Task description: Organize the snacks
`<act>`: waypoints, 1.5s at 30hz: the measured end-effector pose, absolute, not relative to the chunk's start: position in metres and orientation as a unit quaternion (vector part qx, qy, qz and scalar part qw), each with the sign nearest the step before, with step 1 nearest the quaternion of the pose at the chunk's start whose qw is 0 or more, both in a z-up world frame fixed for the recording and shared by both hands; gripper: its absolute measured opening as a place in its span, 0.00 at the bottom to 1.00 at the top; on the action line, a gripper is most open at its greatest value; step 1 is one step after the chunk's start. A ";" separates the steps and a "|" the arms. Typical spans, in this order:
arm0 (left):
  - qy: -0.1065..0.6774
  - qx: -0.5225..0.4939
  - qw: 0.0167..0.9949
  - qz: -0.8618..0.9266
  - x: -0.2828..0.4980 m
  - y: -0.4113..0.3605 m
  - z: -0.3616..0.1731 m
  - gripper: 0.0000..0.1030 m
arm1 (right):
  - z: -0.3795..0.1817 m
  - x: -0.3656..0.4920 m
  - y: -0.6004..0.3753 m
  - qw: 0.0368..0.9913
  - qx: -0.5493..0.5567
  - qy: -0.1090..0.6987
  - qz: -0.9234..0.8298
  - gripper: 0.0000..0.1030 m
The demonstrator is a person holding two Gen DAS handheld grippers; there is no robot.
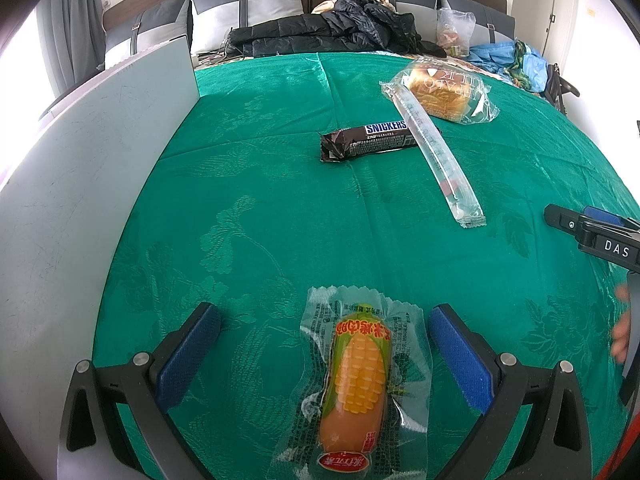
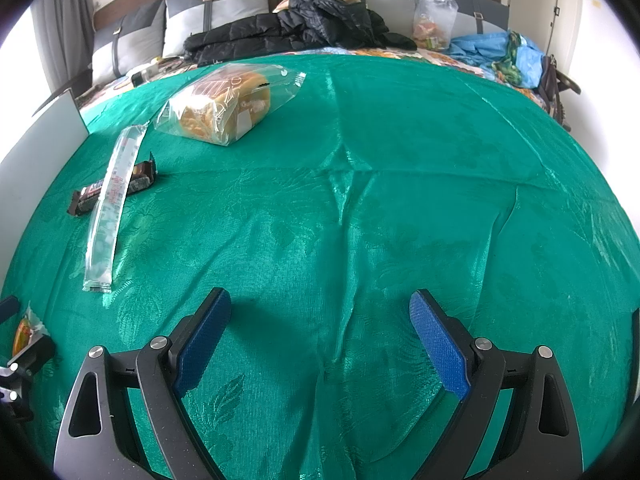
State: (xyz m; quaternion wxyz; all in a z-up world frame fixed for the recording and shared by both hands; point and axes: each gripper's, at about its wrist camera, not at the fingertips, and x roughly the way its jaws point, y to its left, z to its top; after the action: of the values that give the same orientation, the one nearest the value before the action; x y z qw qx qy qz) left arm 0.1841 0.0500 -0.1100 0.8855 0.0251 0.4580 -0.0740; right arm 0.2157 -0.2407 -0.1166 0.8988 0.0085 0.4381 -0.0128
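Observation:
A corn-printed sausage packet (image 1: 358,384) lies on the green cloth between the blue pads of my left gripper (image 1: 324,332), which is open and not touching it. Further out lie a Snickers bar (image 1: 366,140), a long clear stick packet (image 1: 436,148) resting across its end, and a bagged bun (image 1: 440,92). My right gripper (image 2: 320,320) is open over bare cloth, with nothing between its fingers. From that side the stick packet (image 2: 110,204), the Snickers bar (image 2: 138,182), the bagged bun (image 2: 228,102) and the sausage packet (image 2: 24,330) sit to the left.
A white-grey box wall (image 1: 100,168) rises along the left edge of the green cloth (image 1: 280,208). Behind the cloth lie a black jacket (image 1: 332,32), grey pillows, a clear bag (image 1: 454,32) and blue fabric (image 1: 516,60). The other gripper (image 1: 592,236) and a hand show at the right.

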 end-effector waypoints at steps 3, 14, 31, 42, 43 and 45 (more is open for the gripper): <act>0.458 0.025 0.886 -0.074 0.184 0.050 -0.110 1.00 | -0.114 0.225 -0.238 0.890 0.016 0.456 -0.015 0.90; 0.530 0.040 0.840 -0.104 0.186 0.053 -0.104 1.00 | -0.094 0.315 -0.111 0.834 -0.047 0.523 0.169 0.79; 0.532 0.088 0.832 -0.133 0.169 0.030 -0.092 0.41 | -0.092 0.192 -0.240 0.834 0.088 0.518 0.170 0.19; 0.507 -0.090 0.842 -0.159 0.143 0.073 -0.047 0.37 | -0.094 0.213 -0.223 0.804 0.004 0.575 0.153 0.18; 0.500 -0.105 0.844 -0.162 0.141 0.079 -0.038 0.37 | -0.092 0.214 -0.229 0.802 0.032 0.577 0.149 0.18; 0.478 -0.128 0.853 -0.166 0.138 0.099 -0.012 0.36 | -0.082 0.211 -0.238 0.797 0.116 0.571 0.159 0.18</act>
State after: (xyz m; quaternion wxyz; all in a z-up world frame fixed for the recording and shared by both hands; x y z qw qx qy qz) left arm 0.1378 0.0992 -0.0121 0.8529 -0.1276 0.4784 -0.1657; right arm 0.2106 -0.2376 -0.0816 0.7971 0.1164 0.5709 0.1586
